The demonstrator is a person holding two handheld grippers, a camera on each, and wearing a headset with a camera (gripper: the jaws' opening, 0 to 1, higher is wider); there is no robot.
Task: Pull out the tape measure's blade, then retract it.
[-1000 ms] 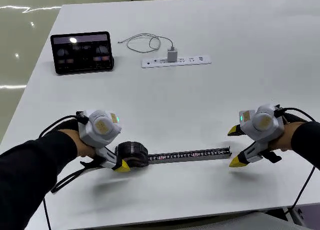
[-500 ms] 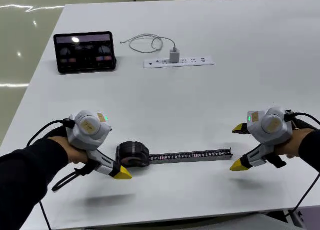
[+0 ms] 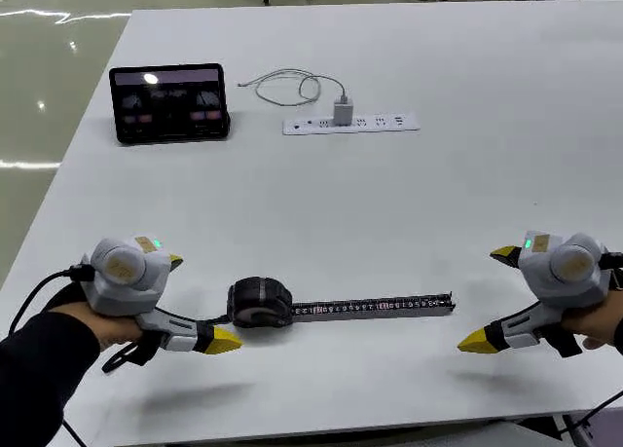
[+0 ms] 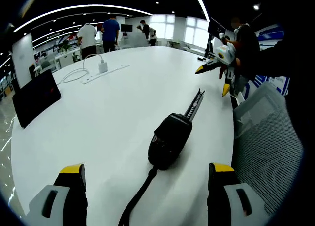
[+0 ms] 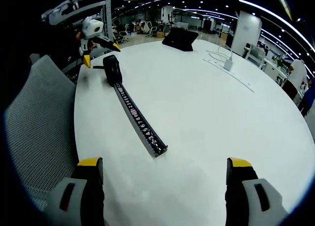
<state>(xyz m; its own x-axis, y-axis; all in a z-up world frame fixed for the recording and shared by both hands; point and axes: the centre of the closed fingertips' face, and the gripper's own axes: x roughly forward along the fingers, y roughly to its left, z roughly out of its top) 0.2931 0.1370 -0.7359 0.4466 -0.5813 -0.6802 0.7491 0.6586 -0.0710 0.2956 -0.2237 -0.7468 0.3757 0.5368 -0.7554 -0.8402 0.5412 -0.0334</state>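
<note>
Both have backed outward since before: the left claw [image 3: 199, 301] and right claw [image 3: 491, 298] gape wide, empty. The tape measure [image 3: 259, 302] lies on the desk [image 3: 409, 204], blade [image 3: 375, 307] running rightward, nearer the left claw.

Open-plan office hall here; long white table [image 3: 467, 67], power strip [image 3: 350, 124] and tablet [image 3: 170, 101] on top; glossy floor [image 3: 39, 87], ceiling light strips [image 4: 78, 8] overhead; mesh chair [image 5: 39, 117] alongside; people [image 4: 110, 31] standing among desks at the back.
</note>
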